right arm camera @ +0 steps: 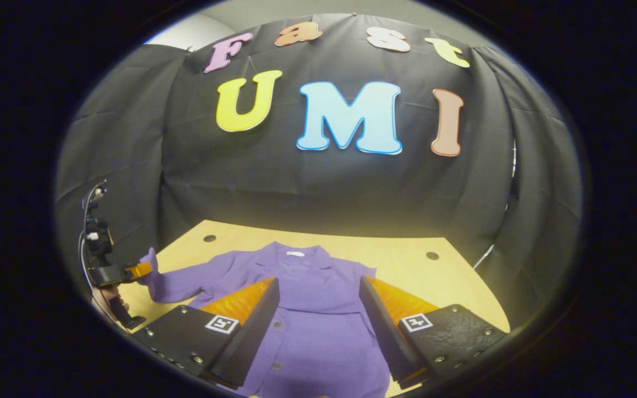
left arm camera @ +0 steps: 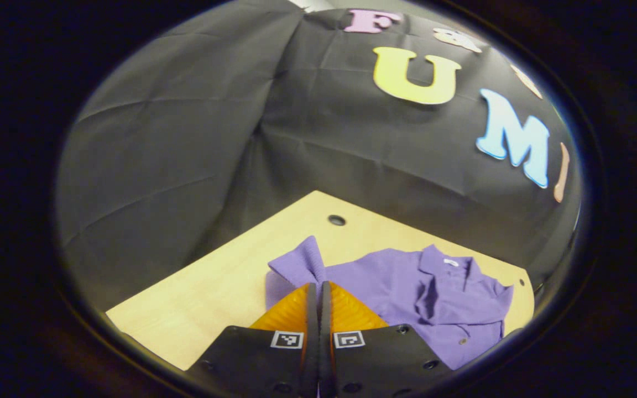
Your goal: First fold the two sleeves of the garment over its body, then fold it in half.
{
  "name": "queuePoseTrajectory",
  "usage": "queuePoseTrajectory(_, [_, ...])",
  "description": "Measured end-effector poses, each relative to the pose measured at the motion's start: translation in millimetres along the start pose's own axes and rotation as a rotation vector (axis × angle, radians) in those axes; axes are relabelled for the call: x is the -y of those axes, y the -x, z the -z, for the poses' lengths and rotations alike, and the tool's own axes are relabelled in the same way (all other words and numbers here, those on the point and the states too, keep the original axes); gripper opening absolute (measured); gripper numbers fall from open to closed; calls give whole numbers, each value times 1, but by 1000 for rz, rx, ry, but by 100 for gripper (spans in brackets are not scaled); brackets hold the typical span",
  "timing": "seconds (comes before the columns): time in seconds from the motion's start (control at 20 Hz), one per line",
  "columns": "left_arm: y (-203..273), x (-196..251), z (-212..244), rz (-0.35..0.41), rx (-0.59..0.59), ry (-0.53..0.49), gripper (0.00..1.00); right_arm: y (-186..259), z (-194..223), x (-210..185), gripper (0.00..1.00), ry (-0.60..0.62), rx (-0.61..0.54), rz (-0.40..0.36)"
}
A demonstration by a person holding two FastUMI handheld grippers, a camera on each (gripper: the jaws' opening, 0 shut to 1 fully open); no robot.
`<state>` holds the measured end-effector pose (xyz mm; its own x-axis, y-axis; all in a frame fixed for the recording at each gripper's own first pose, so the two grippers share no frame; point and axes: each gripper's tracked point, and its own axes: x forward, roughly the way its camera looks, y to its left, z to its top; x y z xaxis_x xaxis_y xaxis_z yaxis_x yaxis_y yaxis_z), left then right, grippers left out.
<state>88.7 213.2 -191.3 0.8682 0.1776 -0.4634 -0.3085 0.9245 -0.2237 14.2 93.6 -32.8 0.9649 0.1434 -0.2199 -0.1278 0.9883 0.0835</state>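
Left gripper [left arm camera: 318, 293] pinched closed on sleeve [left arm camera: 302, 262] cuff, lower centre; right gripper [right arm camera: 318, 298] wide open, holding nothing, over shirt [right arm camera: 318, 326]; fabric looks soft, limp, light; grip cuffs or hem

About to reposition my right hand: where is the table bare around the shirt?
Bare table lies between the shirt's collar and the back wall, and right of it. The left gripper, pinching a sleeve, crowds the other side.

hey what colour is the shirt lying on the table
The shirt is plain purple, with no pattern; the right gripper view shows it best.
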Motion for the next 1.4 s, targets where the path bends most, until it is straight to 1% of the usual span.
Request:
queuePoseTrajectory(0.2, [-3, 83, -14, 128, 27, -75, 6, 10, 8, 25, 91, -13, -4, 36])
queuePoseTrajectory(0.4, [-4, 168, -16, 250, 40, -109, 5, 19, 15, 57, 91, -25, -7, 88])
queuePoseTrajectory(0.65, [-2, 270, 1, 378, 31, -191, 5, 30, 30, 95, 91, -21, -27, 136])
queuePoseTrajectory(0.85, [5, 335, 20, 475, 14, -262, 6, 33, 45, 112, 91, -42, -48, 150])
queuePoseTrajectory(1.05, [11, 386, 47, 555, -3, -360, 6, 34, 55, 117, 91, -76, -60, 157])
queuePoseTrajectory(1.15, [11, 401, 56, 582, -9, -382, 6, 37, 60, 123, 91, -82, -62, 172])
queuePoseTrajectory(1.3, [5, 414, 76, 603, -45, -387, 6, 42, 66, 132, 91, -89, -74, 197])
queuePoseTrajectory(1.4, [-3, 420, 94, 597, -76, -385, 6, 45, 68, 136, 91, -96, -78, 209])
